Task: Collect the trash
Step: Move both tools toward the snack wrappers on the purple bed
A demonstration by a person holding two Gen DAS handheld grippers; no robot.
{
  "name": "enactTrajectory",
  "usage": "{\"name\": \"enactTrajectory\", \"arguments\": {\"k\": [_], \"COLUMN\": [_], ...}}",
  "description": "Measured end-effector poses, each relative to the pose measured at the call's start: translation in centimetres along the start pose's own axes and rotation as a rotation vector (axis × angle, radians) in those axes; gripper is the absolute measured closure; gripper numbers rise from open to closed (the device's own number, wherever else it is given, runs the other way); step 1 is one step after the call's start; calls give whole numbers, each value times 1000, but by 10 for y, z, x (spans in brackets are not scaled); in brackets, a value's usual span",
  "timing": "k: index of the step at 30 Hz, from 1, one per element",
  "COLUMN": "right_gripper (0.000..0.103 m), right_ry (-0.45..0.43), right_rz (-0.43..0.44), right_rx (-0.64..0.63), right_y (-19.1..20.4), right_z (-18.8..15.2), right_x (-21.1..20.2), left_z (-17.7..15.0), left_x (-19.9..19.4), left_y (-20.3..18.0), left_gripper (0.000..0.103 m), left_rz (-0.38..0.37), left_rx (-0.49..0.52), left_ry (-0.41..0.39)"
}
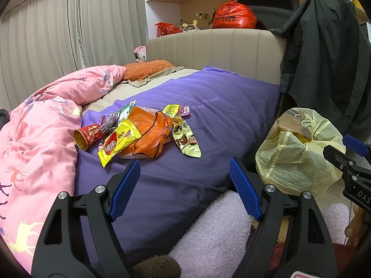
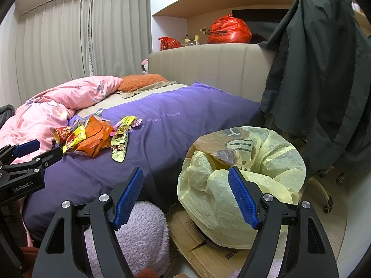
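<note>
A heap of trash lies on the purple blanket (image 1: 208, 120): a yellow Nabati wrapper (image 1: 118, 144), an orange plastic bag (image 1: 149, 134), a red paper cup (image 1: 87, 136) on its side and a green-yellow snack wrapper (image 1: 187, 142). The same heap shows in the right wrist view, with the orange bag (image 2: 96, 136) in its middle. A bin lined with a pale yellow bag (image 2: 241, 183) stands beside the bed; it also appears as the yellow bag (image 1: 299, 150). My left gripper (image 1: 184, 173) hangs open just short of the heap. My right gripper (image 2: 185, 180) is open and empty, next to the bin.
A pink duvet (image 1: 39, 134) is bunched on the bed's left side. A dark jacket (image 2: 324, 74) hangs over a wheeled chair to the right. Flattened cardboard (image 2: 204, 245) lies under the bin. A fluffy lilac fabric (image 2: 143, 229) sits low in front of both grippers.
</note>
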State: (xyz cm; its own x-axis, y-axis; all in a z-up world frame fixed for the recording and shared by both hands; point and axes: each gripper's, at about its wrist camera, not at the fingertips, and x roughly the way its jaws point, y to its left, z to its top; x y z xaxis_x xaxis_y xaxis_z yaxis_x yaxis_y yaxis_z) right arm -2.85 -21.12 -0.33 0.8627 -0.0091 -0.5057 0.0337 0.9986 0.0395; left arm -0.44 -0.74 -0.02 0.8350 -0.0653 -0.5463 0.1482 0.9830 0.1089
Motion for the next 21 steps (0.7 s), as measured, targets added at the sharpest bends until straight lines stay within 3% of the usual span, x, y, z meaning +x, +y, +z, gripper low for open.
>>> {"name": "enactTrajectory", "arguments": {"k": [16, 21], "right_gripper": [31, 31], "right_ry": [8, 58], "right_rz": [-7, -13], "right_rx": [-6, -12], "right_y": [1, 6], "right_z": [0, 3], "right_x": [4, 16], "left_z": [1, 14], "left_x": [1, 10], "left_y": [1, 8], "left_gripper": [28, 28], "left_rz": [-2, -5], "left_rx": [-6, 15], "left_ry": [-3, -12]}}
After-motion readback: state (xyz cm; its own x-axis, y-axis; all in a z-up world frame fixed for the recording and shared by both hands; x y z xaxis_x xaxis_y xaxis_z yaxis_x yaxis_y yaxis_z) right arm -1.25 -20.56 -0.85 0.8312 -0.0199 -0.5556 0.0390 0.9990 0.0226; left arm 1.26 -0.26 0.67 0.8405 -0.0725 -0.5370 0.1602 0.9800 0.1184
